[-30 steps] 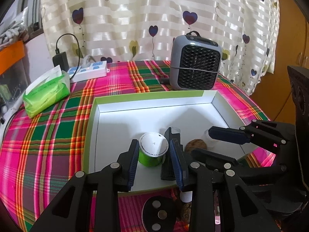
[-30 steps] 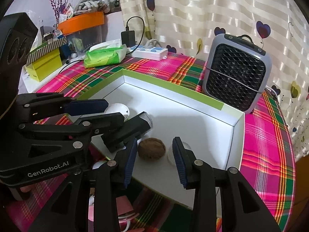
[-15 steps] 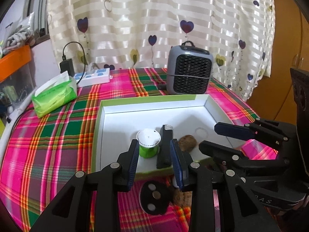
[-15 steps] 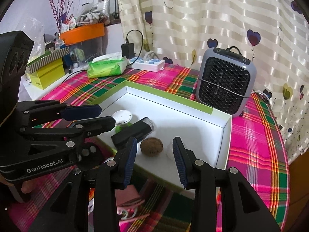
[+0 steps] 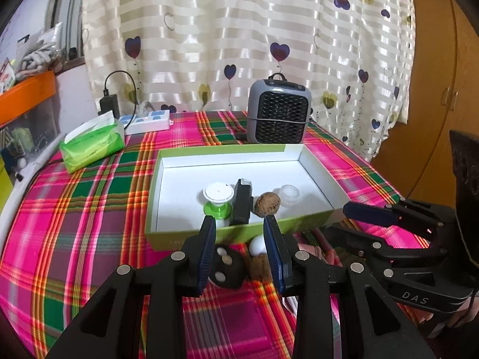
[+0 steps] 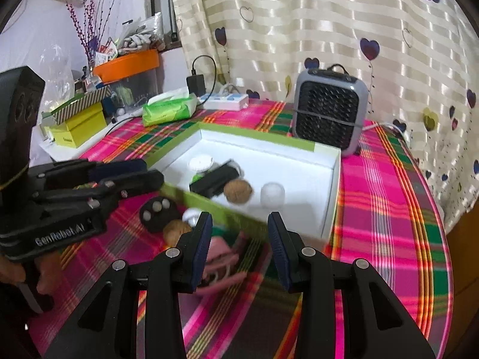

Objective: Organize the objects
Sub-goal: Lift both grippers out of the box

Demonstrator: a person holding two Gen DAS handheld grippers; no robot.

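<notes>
Hovering tilted down | left gripper point(image 5: 240, 240) empty, parted | right gripper point(image 6: 239, 240) 3 o'clock, empty, parted | tray point(image 5: 233, 234) 12 o'clock

Walnut point(image 5: 267, 204) in tray point(image 5: 227, 233), cup point(image 5: 218, 200) left, heater point(image 5: 278, 110) behind tray

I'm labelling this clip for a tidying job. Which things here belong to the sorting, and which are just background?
Part of the job:
- green-edged box
- in it: green bottle, black case, walnut, clear cup
- before it: black disc, white ball, second walnut, pink item

Lying about:
- heater
- tissue pack
- power strip
</notes>
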